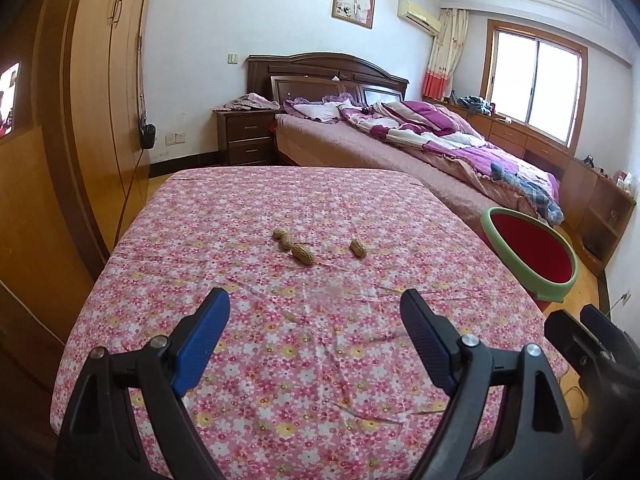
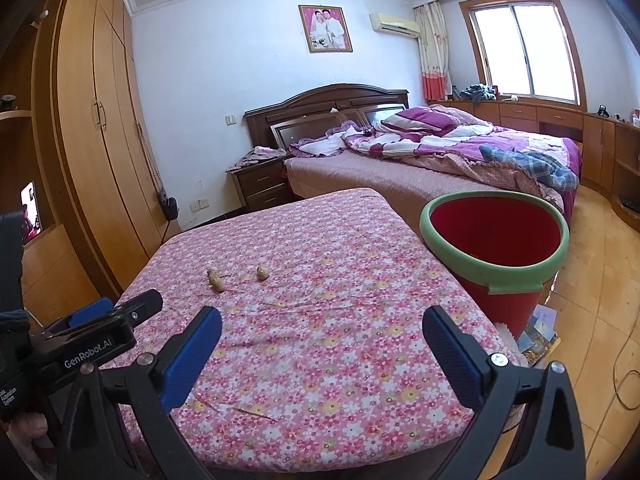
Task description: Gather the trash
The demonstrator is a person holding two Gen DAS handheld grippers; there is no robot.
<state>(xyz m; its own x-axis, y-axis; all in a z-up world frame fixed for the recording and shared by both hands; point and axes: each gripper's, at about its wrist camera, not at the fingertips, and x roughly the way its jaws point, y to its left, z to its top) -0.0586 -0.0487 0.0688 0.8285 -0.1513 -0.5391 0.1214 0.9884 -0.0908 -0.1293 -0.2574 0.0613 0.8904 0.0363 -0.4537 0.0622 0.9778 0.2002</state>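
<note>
A small cluster of peanuts in their shells (image 1: 298, 248) lies mid-table on the pink floral cloth (image 1: 304, 360), with a single peanut (image 1: 358, 248) just to its right. My left gripper (image 1: 315, 300) hovers over the near part of the cloth, short of the peanuts, open and holding nothing. A red bin with a green rim (image 1: 532, 280) stands off the table's right edge. In the right wrist view the peanuts (image 2: 215, 279) and the single peanut (image 2: 262, 272) lie ahead to the left. My right gripper (image 2: 323, 316) is open and holds nothing. The bin (image 2: 496, 280) is close on its right, and the left gripper (image 2: 112, 316) is beside it on the left.
A large bed with a purple quilt (image 2: 460, 140) fills the far side behind the table. A wooden wardrobe (image 1: 100, 100) runs along the left wall. Papers (image 2: 536, 336) and a cable (image 2: 624, 384) lie on the wooden floor near the bin.
</note>
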